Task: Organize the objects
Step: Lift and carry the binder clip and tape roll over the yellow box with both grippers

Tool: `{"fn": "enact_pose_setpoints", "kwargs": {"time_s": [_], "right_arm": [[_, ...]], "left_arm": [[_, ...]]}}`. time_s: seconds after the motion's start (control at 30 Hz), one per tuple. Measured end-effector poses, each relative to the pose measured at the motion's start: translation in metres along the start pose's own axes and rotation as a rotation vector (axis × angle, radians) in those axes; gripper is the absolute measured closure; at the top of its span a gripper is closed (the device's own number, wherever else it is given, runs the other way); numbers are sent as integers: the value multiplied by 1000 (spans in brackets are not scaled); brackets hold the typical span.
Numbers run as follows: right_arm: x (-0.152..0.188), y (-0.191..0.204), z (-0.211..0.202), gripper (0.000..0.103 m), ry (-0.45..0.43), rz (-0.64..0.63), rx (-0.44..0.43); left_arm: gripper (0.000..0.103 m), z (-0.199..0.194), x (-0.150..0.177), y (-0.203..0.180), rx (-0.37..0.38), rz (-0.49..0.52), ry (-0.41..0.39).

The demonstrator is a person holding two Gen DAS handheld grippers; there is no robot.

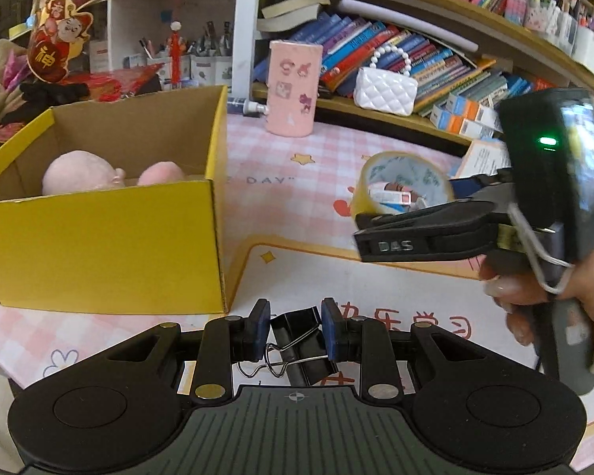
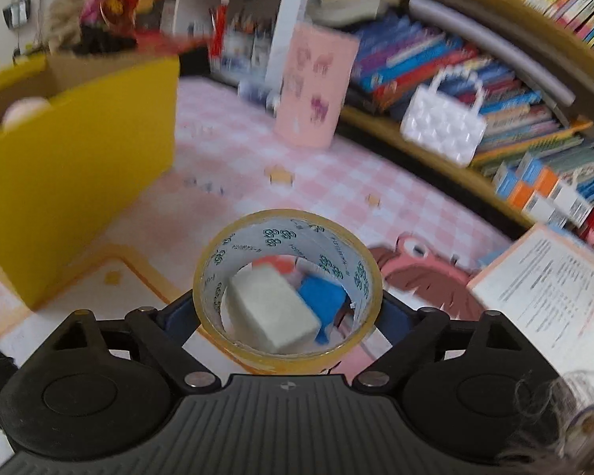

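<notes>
left gripper (image 1: 295,326): closed on black binder clip (image 1: 297,340), above desk mat (image 1: 336,273); right gripper (image 2: 289,312): clamped around tape roll (image 2: 287,291), eraser (image 2: 273,316) visible through its hole; yellow box (image 1: 99,245) holds pink plush (image 1: 79,174)

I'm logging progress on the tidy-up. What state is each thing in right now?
left hand-held gripper: shut on binder clip.
binder clip: held, wire handles splayed.
right hand-held gripper: shut on tape roll.
tape roll: held, hole facing up, an eraser seen through it.
yellow box: open-topped, pink plush toy inside.
pink cylinder: upright on the mat.
white handbag: standing on the shelf.
</notes>
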State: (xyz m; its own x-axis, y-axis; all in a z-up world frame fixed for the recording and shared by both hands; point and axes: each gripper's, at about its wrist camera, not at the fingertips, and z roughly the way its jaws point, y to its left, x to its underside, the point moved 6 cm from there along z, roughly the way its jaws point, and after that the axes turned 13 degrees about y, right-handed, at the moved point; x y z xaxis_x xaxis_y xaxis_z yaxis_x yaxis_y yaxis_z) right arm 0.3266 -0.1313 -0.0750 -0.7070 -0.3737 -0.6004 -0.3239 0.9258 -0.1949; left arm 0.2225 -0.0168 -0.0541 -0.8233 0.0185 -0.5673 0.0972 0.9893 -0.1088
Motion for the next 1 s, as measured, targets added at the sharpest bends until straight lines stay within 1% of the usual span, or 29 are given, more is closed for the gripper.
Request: {"fn": "enact_pose_setpoints", "kwargs": {"time_s": [0.1, 0.17, 0.33, 0.47, 0.67, 0.8, 1.0], "right_arm": [[0, 0, -19, 13, -48, -1, 18], [2, -1, -30, 13, -52, 10, 33], [17, -5, -56, 13, -27, 84, 19], [36, 5, -78, 13, 4, 131, 11], [60, 41, -105, 13, 56, 197, -21], [75, 73, -117, 13, 114, 231, -43], [88, 130, -130, 13, 173, 218, -94]], "left_arm": [[77, -6, 0, 2, 3, -1, -20], [77, -12, 0, 4, 11, -4, -35], [77, -28, 5, 13, 32, -21, -66], [77, -43, 14, 32, 51, -52, -79], [77, -65, 24, 66, 41, -68, -102], [77, -84, 32, 92, 33, -90, -124], [77, -105, 50, 131, 20, -104, -132]]}}
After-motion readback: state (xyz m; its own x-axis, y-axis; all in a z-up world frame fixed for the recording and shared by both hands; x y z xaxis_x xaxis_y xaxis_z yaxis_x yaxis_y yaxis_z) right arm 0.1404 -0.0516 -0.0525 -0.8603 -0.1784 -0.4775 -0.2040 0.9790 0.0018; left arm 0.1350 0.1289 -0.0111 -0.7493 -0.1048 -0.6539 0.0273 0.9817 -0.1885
